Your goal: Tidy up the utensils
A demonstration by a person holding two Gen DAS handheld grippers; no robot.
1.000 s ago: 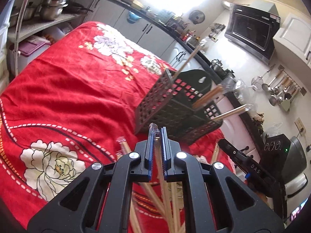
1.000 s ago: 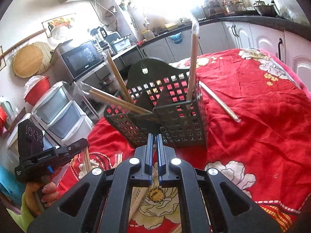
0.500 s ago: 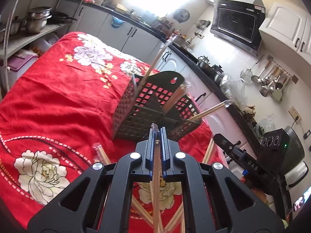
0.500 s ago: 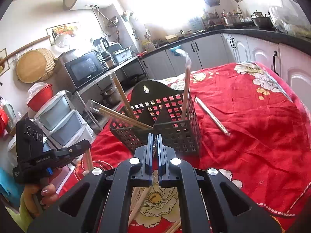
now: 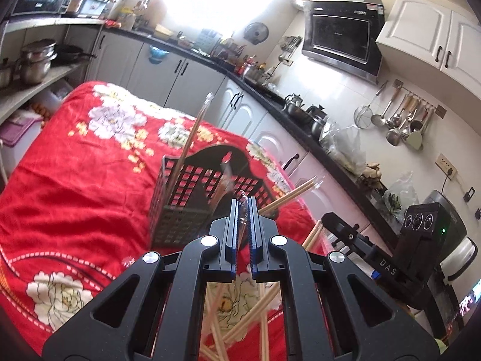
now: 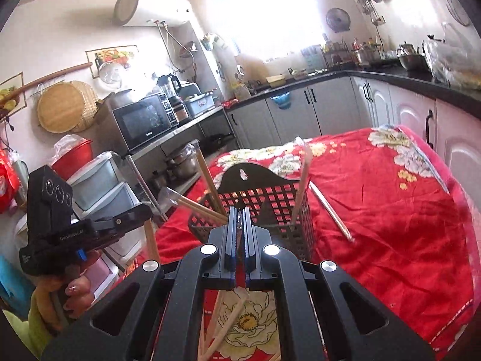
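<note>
1. At the centre of the left wrist view, the left gripper is clamped on a plastic-wrapped pair of wooden chopsticks, whose long axis runs along the fingers, tip forward.
2. Just above and ahead of that tip stands the black perforated plastic utensil basket on the red floral tablecloth, several wrapped pairs already leaning in it.
3. Loose chopsticks lie low in the frame, beneath the gripper.
4. In the right wrist view, the right gripper has its fingers nearly together; whether it holds anything I cannot tell.
5. The left is likely the nearer arm for insertion: tip forward and down into a compartment.
</note>
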